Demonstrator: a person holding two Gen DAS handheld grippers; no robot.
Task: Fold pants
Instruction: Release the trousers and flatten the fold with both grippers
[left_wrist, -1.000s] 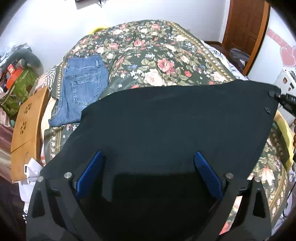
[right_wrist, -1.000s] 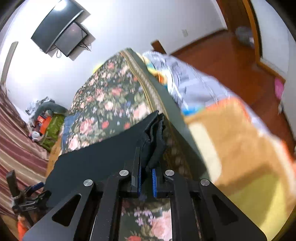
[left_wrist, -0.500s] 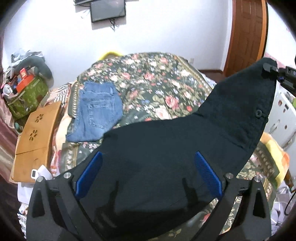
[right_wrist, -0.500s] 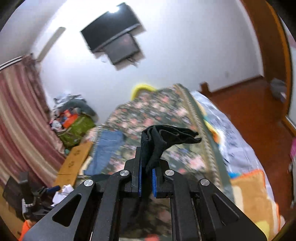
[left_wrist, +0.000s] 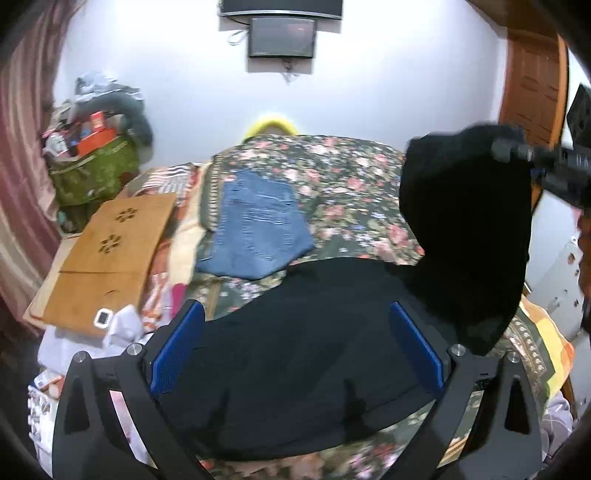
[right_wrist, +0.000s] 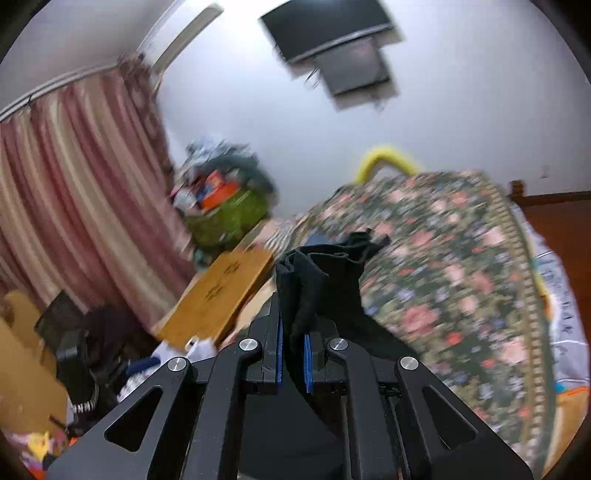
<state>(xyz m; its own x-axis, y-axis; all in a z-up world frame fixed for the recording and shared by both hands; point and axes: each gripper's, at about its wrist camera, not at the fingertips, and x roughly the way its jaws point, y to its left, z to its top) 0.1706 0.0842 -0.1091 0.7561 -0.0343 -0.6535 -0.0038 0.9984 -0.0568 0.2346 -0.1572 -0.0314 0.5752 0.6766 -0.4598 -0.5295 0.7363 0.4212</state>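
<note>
Black pants (left_wrist: 314, 350) lie spread on the floral bedspread (left_wrist: 351, 192) close to the camera. My left gripper (left_wrist: 297, 349) hovers over them with its blue pads (left_wrist: 177, 347) wide apart, open, the dark cloth spanning the gap beneath. My right gripper (right_wrist: 293, 354) is shut on a bunched corner of the black pants (right_wrist: 321, 280). In the left wrist view that right gripper (left_wrist: 509, 151) holds the corner high at the upper right, and the cloth hangs from it in a tall flap.
Folded blue jeans (left_wrist: 258, 229) rest farther back on the bed. A wooden lap tray (left_wrist: 107, 251) sits at the bed's left edge, with a green bag (left_wrist: 92, 173) of clutter behind it. A white cabinet (left_wrist: 557, 280) stands at right; striped curtains (right_wrist: 74, 184) hang at left.
The right gripper has raised the pants' corner well above the bed and swung it toward the left, standing the cloth up as a flap. Both hands have risen and rolled.
</note>
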